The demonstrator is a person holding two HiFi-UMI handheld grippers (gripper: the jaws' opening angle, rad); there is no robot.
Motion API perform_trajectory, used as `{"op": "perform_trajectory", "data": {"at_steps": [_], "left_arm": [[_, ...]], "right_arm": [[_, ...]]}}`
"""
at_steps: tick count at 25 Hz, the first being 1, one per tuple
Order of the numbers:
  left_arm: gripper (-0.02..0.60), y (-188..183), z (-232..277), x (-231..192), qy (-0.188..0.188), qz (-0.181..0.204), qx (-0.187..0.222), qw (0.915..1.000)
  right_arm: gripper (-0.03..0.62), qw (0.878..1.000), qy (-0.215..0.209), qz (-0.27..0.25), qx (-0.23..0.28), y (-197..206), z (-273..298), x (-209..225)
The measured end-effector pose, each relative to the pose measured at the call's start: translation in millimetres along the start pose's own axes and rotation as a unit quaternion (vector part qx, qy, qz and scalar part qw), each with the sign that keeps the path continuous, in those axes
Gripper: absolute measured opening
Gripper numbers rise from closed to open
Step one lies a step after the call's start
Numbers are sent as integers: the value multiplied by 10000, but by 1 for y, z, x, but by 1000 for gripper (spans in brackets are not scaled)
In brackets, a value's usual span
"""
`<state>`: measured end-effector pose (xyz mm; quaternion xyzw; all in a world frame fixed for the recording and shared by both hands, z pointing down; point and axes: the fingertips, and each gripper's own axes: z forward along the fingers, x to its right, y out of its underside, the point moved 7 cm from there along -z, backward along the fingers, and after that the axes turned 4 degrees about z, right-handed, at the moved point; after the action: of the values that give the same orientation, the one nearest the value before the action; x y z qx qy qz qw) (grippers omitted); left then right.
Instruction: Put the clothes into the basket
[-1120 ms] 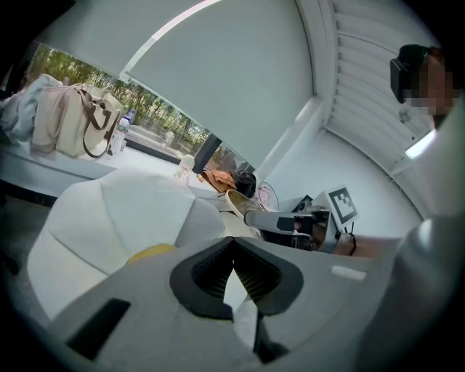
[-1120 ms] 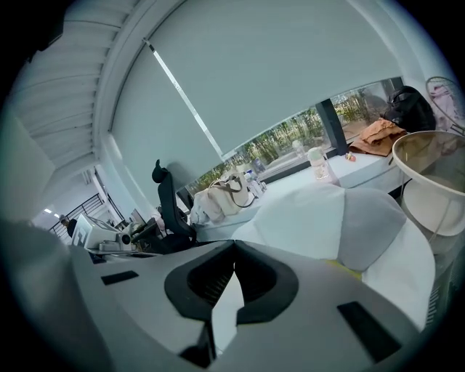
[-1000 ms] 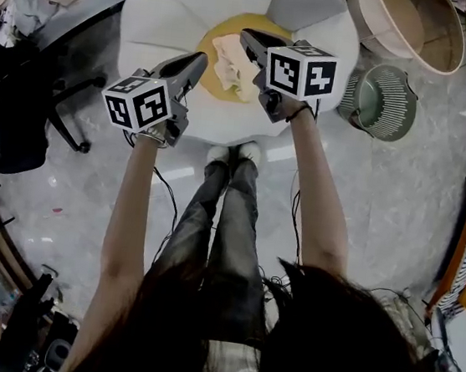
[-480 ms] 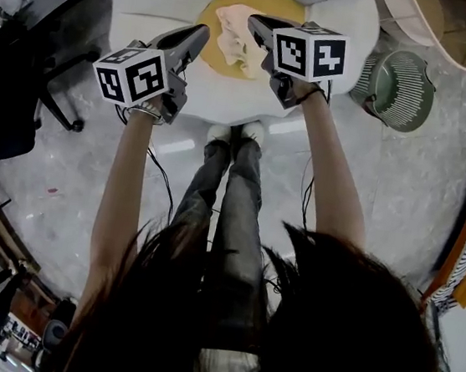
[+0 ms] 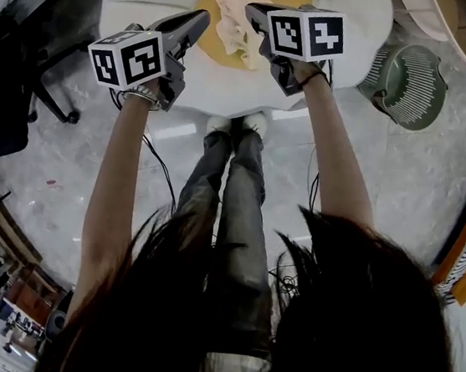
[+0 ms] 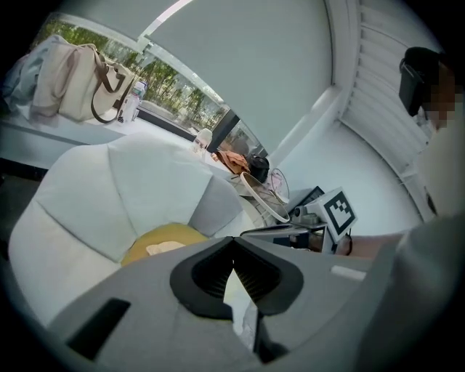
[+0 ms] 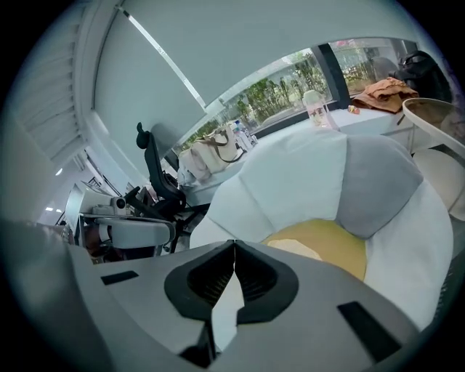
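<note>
Pale marbled floor (image 5: 402, 185) underfoot, looked down on steeply from head height. Faced a low flower-shaped seat (image 5: 355, 19) at top centre of the head view, with white petal cushions round a yellow middle (image 7: 341, 247). Found the clothes (image 5: 235, 30), one crumpled cream piece, lying on that yellow middle.

Held the left gripper (image 5: 203, 21) just left of the cloth and the right gripper (image 5: 253, 10) at its right edge in the picture. Angled both downward toward it, probably to take it from two sides; appeared short of touching it. Held both pairs of jaws pressed together, tip to tip, with nothing between them. Would need parting before any grab.

Showed two round containers at upper right of the head view: a green slatted basket (image 5: 411, 75) on the floor beside the seat, and a larger beige tub (image 5: 455, 23) cut off by the frame edge. Could not tell the intended one; judged the green one likelier, being nearer the right gripper. Stood well apart from the cloth either way, so called for a carry across to the right.
</note>
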<state>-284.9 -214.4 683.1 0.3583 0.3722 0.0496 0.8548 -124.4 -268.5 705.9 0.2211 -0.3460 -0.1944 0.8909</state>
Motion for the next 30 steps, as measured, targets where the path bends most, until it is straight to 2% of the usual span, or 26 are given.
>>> {"op": "perform_trajectory", "data": {"at_steps": [9, 16, 17, 19, 22, 27, 30], "left_arm": [[11, 31, 17, -27, -16, -129, -114, 9999], [11, 47, 26, -45, -1, -148, -163, 9998], [11, 48, 27, -48, -2, -147, -160, 9998], [11, 50, 30, -52, 3, -155, -147, 9998], [11, 53, 36, -57, 17, -165, -131, 9998], [11, 61, 47, -61, 53, -177, -135, 9997], [11, 67, 53, -63, 68, -189, -140, 9997]], "right_arm": [[11, 9990, 219, -103, -382, 28, 33, 25], [15, 9975, 218, -94, -667, 44, 60, 38], [28, 9972, 222, -79, -708, 46, 63, 40], [100, 9967, 227, -14, -781, 49, 70, 43], [107, 9961, 285, 15, -834, 51, 76, 50], [189, 9947, 266, 69, -993, 59, 85, 61], [209, 9941, 279, 87, -1047, 64, 90, 68]]}}
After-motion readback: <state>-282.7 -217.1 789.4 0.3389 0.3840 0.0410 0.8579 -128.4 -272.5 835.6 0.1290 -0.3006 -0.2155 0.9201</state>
